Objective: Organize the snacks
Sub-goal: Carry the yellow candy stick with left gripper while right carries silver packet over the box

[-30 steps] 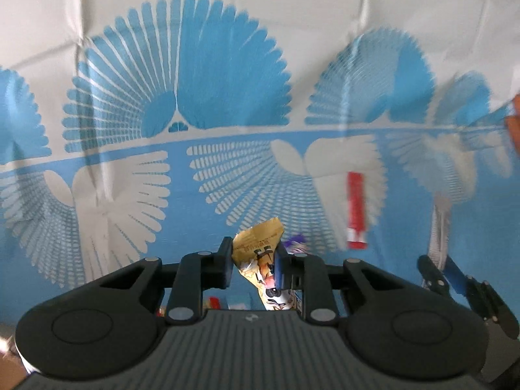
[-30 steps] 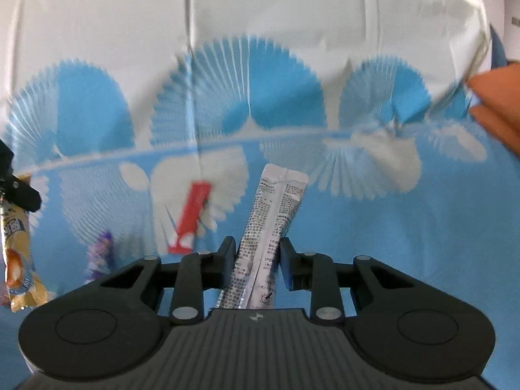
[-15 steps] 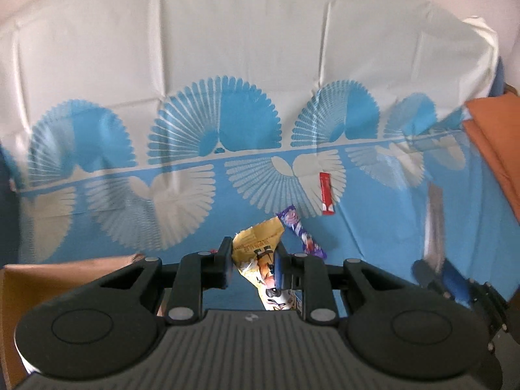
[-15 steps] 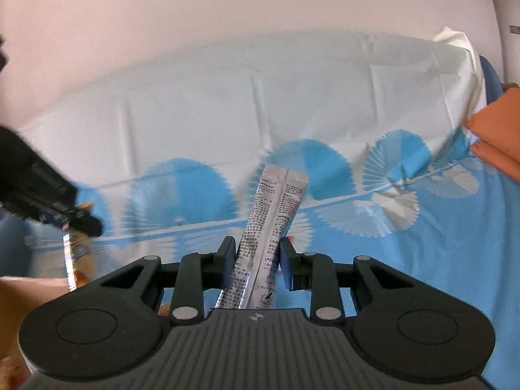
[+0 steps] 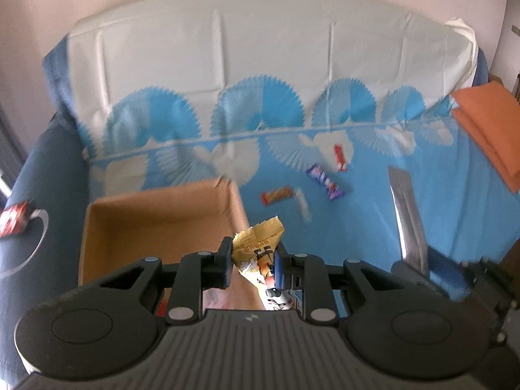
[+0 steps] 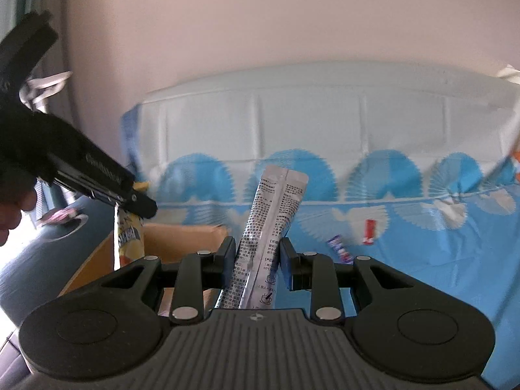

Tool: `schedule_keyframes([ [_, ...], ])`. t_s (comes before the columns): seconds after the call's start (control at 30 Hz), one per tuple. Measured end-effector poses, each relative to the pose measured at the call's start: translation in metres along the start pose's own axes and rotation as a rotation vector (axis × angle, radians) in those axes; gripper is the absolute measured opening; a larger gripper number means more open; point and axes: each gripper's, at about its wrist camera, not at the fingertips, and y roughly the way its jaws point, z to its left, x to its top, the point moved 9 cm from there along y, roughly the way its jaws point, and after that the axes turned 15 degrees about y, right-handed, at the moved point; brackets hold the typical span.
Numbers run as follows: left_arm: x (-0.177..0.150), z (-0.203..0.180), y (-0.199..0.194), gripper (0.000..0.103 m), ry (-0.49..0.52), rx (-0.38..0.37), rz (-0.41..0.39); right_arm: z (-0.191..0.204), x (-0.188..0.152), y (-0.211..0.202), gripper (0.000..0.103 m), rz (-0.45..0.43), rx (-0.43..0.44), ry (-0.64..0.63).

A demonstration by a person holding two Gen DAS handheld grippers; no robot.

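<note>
Left gripper (image 5: 253, 265) clamps our yellow snack packet (image 5: 258, 253) beside the cardboard box (image 5: 156, 224); right gripper (image 6: 256, 265) clamps our silver sachet (image 6: 273, 224), print unreadable. Loose wrapped snacks (image 5: 325, 180) lie beyond.

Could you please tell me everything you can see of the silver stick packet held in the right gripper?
The long, narrow silver foil stick packet has a centre seam down its length and dense black print on both halves, with small cup icons near its lower end. It looks undamaged and only lightly creased. It stands nearly upright, leaning slightly right, pinched low down between the right gripper's black pads; its flat sealed top rises free, and nothing else touches it.
</note>
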Motion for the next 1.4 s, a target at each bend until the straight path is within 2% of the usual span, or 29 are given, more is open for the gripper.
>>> schedule_keyframes([
  [0.23,-0.098,0.027,-0.033,0.027,-0.056,0.04,0.067,0.06,-0.046,-0.033,0.031,0.089,0.098,-0.074],
  [0.37,-0.139,0.041,-0.046,0.027,-0.115,0.057,0.09,0.089,-0.071,-0.043,0.031,0.145,0.128,-0.149],
  [0.53,-0.171,0.058,-0.057,0.027,-0.176,0.082,0.097,0.115,-0.092,-0.05,0.031,0.188,0.151,-0.222],
  [0.9,-0.186,0.069,-0.057,0.027,-0.235,0.058,0.093,0.132,-0.104,-0.041,0.031,0.23,0.139,-0.297],
  [1.4,-0.168,0.094,-0.048,0.027,-0.279,0.061,0.077,0.128,-0.105,-0.019,0.031,0.263,0.112,-0.284],
])
